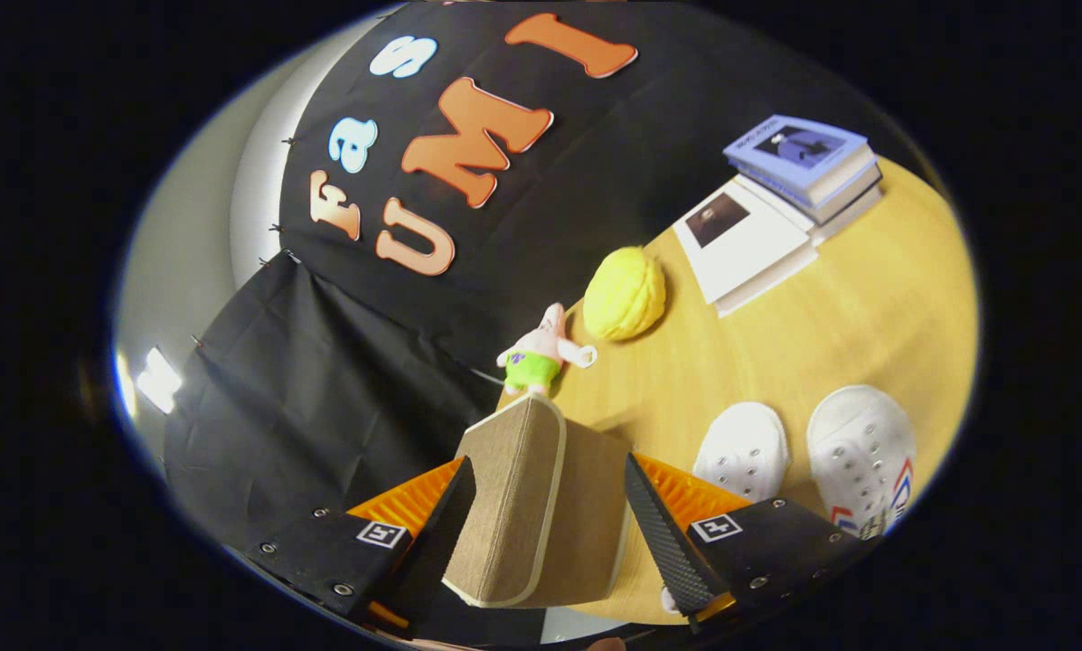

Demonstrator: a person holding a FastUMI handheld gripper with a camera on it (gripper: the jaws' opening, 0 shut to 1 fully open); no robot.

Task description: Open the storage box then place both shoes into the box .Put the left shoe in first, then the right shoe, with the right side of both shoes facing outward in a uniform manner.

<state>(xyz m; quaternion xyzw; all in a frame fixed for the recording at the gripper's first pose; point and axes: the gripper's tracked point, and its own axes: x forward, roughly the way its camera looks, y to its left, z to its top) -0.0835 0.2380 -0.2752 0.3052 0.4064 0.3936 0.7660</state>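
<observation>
The storage box (541, 506) is being straddled low in the frame by the wide-spread, empty gripper (550, 506), which should be centred on the lid.

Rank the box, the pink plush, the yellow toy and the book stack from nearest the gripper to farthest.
1. Box: between the open jaws of the gripper.
2. Pink plush: just beyond the box.
3. Yellow toy: past the plush.
4. Book stack: farthest, at the table's far end.
</observation>
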